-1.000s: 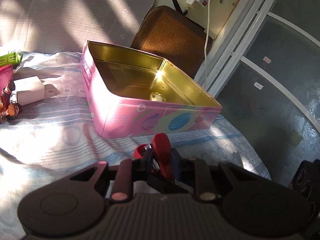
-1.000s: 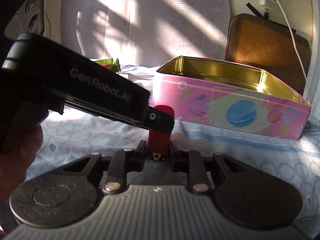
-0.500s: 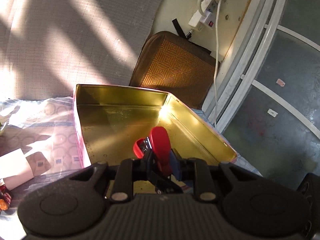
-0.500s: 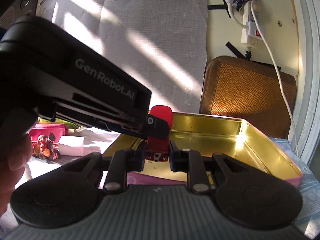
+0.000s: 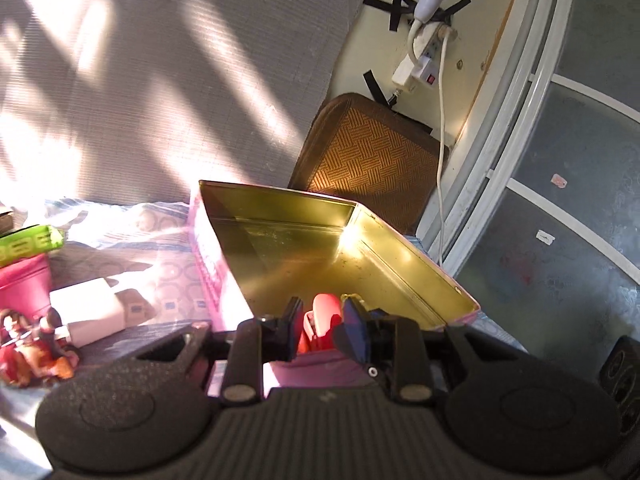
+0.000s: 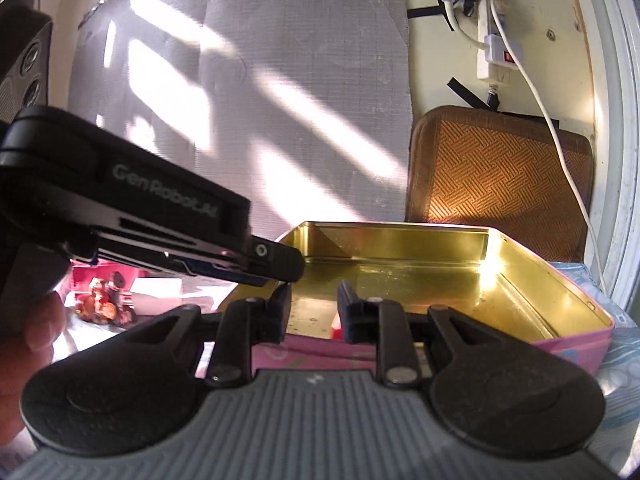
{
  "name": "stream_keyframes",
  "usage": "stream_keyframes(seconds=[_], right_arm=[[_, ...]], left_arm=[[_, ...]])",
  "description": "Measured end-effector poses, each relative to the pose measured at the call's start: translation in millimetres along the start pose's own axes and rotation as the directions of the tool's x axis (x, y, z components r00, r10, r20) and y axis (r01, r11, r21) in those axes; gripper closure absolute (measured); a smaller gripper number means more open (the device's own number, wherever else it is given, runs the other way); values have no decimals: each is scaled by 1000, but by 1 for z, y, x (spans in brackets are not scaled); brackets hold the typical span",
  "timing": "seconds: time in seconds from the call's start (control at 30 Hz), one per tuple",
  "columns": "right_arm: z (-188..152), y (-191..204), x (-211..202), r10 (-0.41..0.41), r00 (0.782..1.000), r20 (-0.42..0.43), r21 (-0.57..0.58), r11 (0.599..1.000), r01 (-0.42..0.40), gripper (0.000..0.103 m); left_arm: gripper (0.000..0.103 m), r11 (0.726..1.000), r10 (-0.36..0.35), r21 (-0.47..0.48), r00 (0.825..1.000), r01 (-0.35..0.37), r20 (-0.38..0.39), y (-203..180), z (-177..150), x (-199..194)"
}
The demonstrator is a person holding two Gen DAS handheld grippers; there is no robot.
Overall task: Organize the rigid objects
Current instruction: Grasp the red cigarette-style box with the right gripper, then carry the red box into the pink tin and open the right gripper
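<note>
Both claws hang over the tin's near wall. Left gripper [image 5: 320, 330] jaws parted, red clip [image 5: 325, 322] loose between them, low inside the tin [image 5: 404, 256]; contact with the pads unclear. Right gripper [image 6: 314, 312] spread, nothing held; only a red sliver shows there. Gold floor beyond is open to the far rim. Left view only: white adapter [image 5: 90, 316], figurine [image 5: 34, 342].

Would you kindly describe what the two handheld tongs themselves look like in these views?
Both the left tongs and the right tongs are matte black plastic, with a ribbed grey base, two round textured discs, silver pivot screws and short flat fingers. The left body, seen from the right wrist, bears pale "GenRobot.AI" lettering. No cables show.
</note>
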State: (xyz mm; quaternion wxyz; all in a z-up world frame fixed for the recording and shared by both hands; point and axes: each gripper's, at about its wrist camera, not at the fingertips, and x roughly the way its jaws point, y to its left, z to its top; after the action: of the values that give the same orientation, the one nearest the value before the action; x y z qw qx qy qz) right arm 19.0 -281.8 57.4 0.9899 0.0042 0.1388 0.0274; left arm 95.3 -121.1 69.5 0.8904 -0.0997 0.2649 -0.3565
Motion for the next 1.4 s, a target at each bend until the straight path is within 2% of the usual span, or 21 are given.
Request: stream_keyframes(seconds=[0.1, 0.17, 0.23, 0.3, 0.33, 0.37, 0.4, 0.47, 0.53, 0.6, 0.67, 0.7, 0.77, 0.83, 0.9, 1.0, 1.1, 1.23, 1.33, 1.4], right_arm=[[1, 23, -3, 130, 991, -33, -5, 991, -130, 74], [3, 45, 5, 244, 966, -89, -5, 969, -245, 74], [4, 66, 18, 338, 930, -147, 18, 941, -339, 74], [5, 97, 37, 427, 879, -211, 36, 902, -430, 74], [6, 111, 46, 455, 858, -238, 35, 887, -461, 73], [5, 126, 53, 473, 842, -259, 27, 875, -483, 72], [4, 143, 59, 487, 828, -279, 13, 864, -504, 70], [3, 170, 72, 506, 806, -309, -20, 843, -537, 67], [2, 190, 84, 516, 788, -336, -38, 828, -559, 59], [1, 201, 94, 515, 777, -361, -48, 822, -567, 57], [-1, 207, 104, 496, 778, -385, -48, 831, -554, 57], [-2, 205, 109, 503, 764, -404, -23, 829, -558, 56], [-3, 201, 109, 497, 766, -408, -4, 838, -546, 57], [-2, 190, 98, 479, 779, -404, -7, 850, -526, 57], [-2, 176, 81, 453, 805, -383, -30, 865, -501, 57], [-9, 143, 49, 384, 855, -349, -64, 900, -430, 57], [-21, 107, 17, 298, 892, -339, -49, 942, -333, 57], [-37, 51, -19, 169, 928, -333, 37, 985, -166, 57], [-43, 16, -41, 85, 947, -310, 101, 993, -56, 57], [-47, -4, -55, 20, 957, -289, 129, 991, 18, 57]], left_arm=[[78, 996, 78, -35, 996, -76, 48, 29, -14, -54], [78, 977, 188, -112, 979, -180, 73, 62, -22, -94], [79, 937, 307, -197, 949, -288, 77, 94, -27, -127], [78, 885, 416, -256, 907, -388, 62, 125, -31, -151], [78, 861, 451, -285, 891, -422, 43, 139, -34, -159], [78, 843, 468, -314, 883, -438, 26, 151, -36, -164], [78, 825, 468, -359, 884, -436, 4, 167, -39, -170], [78, 810, 453, -408, 891, -420, -18, 186, -44, -174], [78, 806, 451, -412, 892, -425, -37, 195, -48, -169], [78, 808, 432, -417, 900, -416, -62, 202, -50, -158], [72, 805, 410, -440, 909, -398, -71, 207, -53, -149], [72, 804, 413, -440, 908, -400, -70, 205, -55, -148], [72, 814, 424, -406, 903, -415, -73, 195, -55, -144], [72, 835, 396, -385, 915, -394, -77, 183, -55, -140], [71, 859, 347, -370, 934, -354, -87, 168, -56, -131], [71, 901, 254, -331, 959, -281, -123, 137, -60, -105], [71, 948, 168, -244, 972, -206, -166, 93, -62, -68], [69, 990, 70, -107, 971, -97, -228, 26, -65, -17], [66, 1000, 19, -14, 965, -24, -263, -20, -69, 13], [66, 1000, -6, 14, 959, 10, -282, -41, -69, 26]])
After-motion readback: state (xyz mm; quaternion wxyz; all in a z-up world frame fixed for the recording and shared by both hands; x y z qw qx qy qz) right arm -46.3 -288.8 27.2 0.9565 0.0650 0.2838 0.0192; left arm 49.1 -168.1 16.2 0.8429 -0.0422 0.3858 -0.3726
